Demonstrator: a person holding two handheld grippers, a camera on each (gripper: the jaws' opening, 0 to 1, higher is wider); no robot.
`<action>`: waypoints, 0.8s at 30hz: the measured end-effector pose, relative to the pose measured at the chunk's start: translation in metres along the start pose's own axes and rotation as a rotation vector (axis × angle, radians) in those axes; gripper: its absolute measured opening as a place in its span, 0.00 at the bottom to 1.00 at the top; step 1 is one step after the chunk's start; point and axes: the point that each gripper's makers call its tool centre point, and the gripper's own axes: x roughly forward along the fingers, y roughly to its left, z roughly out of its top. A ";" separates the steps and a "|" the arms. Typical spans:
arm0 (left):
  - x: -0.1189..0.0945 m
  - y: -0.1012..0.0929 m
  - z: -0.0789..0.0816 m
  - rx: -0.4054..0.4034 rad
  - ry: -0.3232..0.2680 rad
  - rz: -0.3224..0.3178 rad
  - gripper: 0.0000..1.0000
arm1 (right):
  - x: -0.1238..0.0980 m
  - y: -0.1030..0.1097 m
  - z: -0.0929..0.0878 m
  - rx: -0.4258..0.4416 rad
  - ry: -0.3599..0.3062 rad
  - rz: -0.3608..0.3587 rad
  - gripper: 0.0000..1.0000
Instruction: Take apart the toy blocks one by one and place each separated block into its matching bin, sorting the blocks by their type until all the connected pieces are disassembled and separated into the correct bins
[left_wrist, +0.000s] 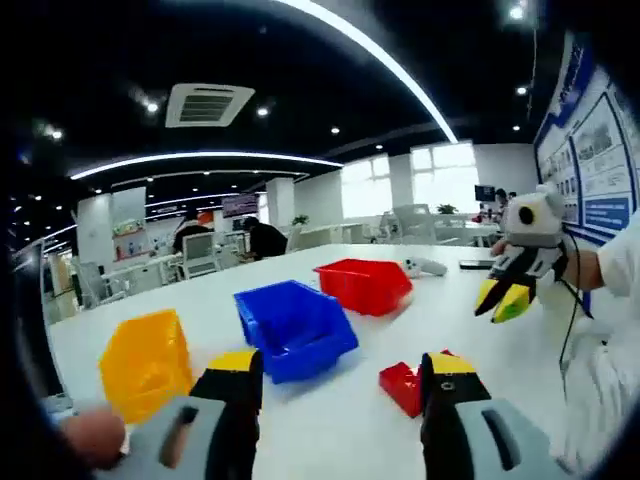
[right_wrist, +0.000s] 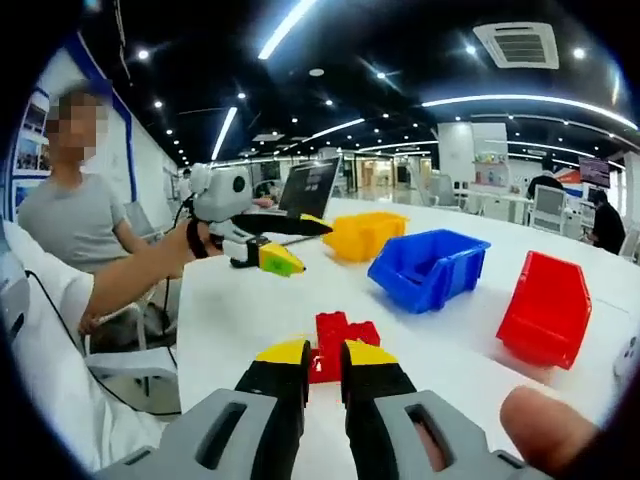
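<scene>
Right gripper (right_wrist: 322, 358) is sitting low over the counter (right_wrist: 450, 330), its jaws nearly closed with a narrow slit between them and gripping nothing. Directly ahead of its tips, touching or just short of them, the red blocks (right_wrist: 335, 340) are lying flat on the counter, their longer side running away along the jaw line. Left gripper (right_wrist: 272, 245) is hovering released, well above and off to the side, so the right one is plainly nearer. Yellow bin (right_wrist: 365, 233), blue bin (right_wrist: 430, 265) and red bin (right_wrist: 550, 305) are waiting beyond.
</scene>
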 end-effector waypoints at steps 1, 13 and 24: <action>0.004 -0.009 -0.002 -0.013 0.003 -0.044 0.62 | 0.000 0.001 0.000 0.000 0.001 0.002 0.14; 0.050 -0.044 -0.031 -0.026 0.079 -0.260 0.55 | -0.008 0.001 -0.004 0.023 0.002 0.005 0.14; 0.057 -0.053 -0.044 -0.010 0.109 -0.279 0.25 | -0.010 -0.001 -0.013 0.049 0.008 0.008 0.14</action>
